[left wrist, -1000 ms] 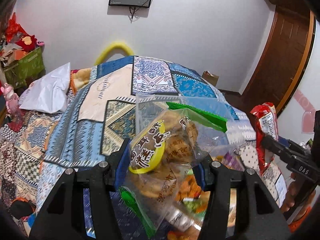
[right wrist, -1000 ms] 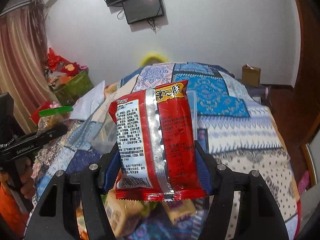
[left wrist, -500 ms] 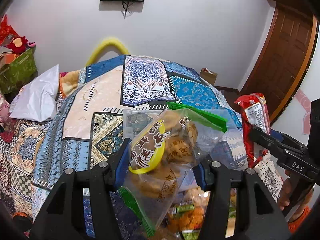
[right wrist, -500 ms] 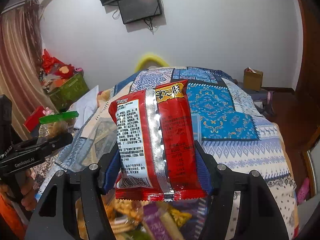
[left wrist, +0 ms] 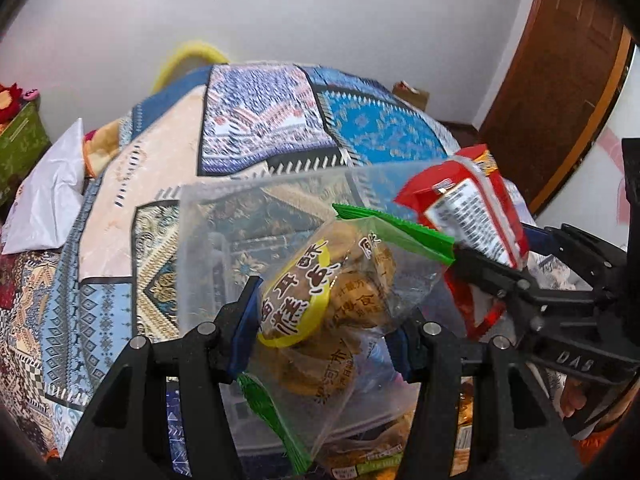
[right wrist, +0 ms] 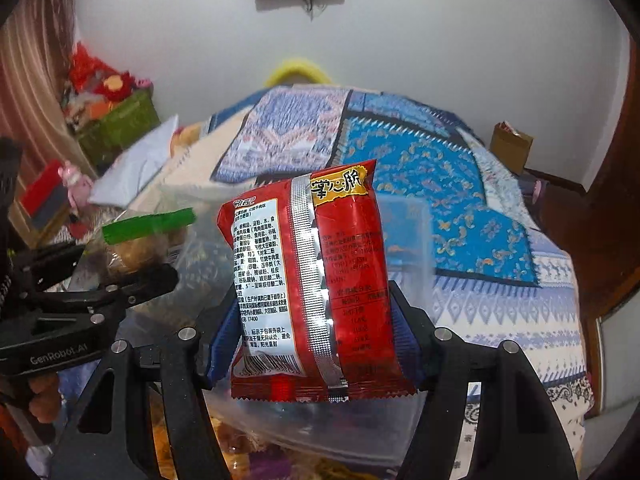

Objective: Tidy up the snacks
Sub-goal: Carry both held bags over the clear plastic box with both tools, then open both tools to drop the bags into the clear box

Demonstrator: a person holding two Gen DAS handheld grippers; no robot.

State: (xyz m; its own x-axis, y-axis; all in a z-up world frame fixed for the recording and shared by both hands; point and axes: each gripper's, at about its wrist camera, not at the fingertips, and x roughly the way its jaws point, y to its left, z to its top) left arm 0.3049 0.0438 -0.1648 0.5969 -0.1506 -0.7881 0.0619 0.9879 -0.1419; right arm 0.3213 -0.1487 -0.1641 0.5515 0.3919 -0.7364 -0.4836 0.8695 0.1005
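My left gripper is shut on a clear bag of brown pastries with a yellow label and green seal edges. My right gripper is shut on a red snack packet with white print and a silver seam. Both hold their snacks over a clear plastic box that stands on the patterned bedspread; the box also shows in the right wrist view. The right gripper with the red packet shows at the right of the left wrist view. The left gripper with the pastry bag shows at the left of the right wrist view.
Several loose snack packets lie on the bed just below both grippers. A blue and cream patchwork bedspread covers the bed. A white pillow and a green bin are at the left. A cardboard box and a brown door are at the right.
Both grippers have moved forward and closer together, each with its snack. The clear box is now nearer and directly below them.
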